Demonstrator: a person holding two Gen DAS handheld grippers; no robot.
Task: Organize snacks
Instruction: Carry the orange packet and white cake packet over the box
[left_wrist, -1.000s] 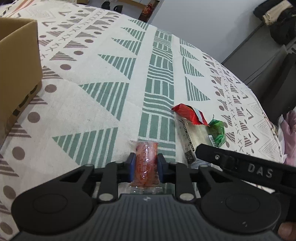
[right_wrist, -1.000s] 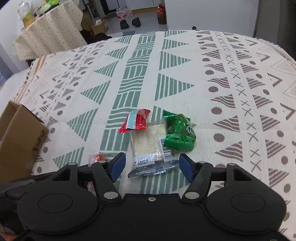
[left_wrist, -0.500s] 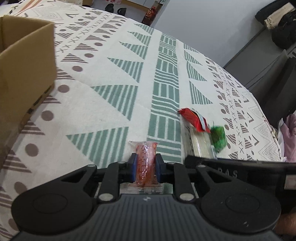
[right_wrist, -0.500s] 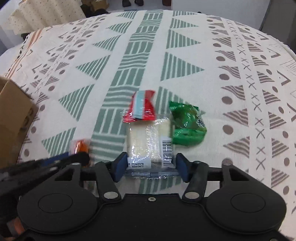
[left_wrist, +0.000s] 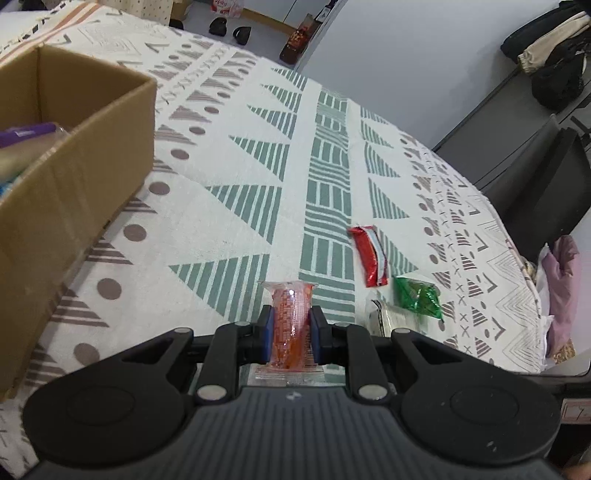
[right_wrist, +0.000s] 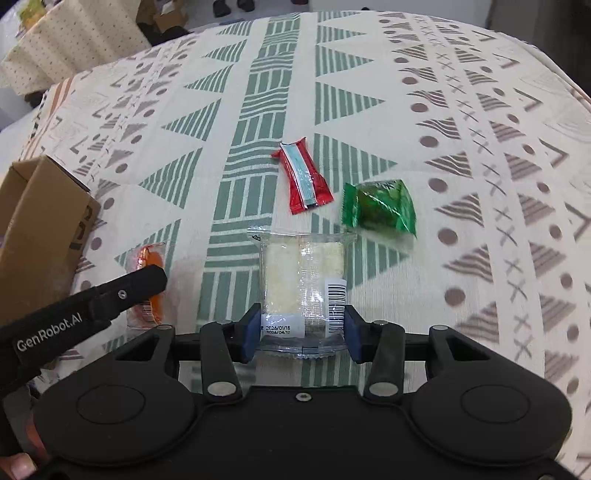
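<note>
My left gripper (left_wrist: 290, 332) is shut on an orange snack packet (left_wrist: 290, 314), held upright above the patterned cloth; the same orange packet (right_wrist: 147, 258) shows in the right wrist view behind the left gripper's finger (right_wrist: 125, 291). My right gripper (right_wrist: 301, 332) has its blue pads pressed against both sides of a clear cracker packet (right_wrist: 303, 273), whose near edge bows between them. A red packet (right_wrist: 303, 181) and a green packet (right_wrist: 378, 208) lie just beyond it on the cloth. An open cardboard box (left_wrist: 74, 177) stands to the left.
The box holds a purple-wrapped item (left_wrist: 26, 133). The patterned tablecloth (left_wrist: 240, 166) covers the table, which drops off at the right edge (left_wrist: 535, 295). Dark furniture (left_wrist: 535, 192) and clothing stand beyond it. Another cloth-covered table (right_wrist: 74, 40) is at the far left.
The left gripper has risen with the orange packet and swung toward the box, whose inside now shows. The right gripper moved forward and its fingers narrowed onto the clear cracker packet.
</note>
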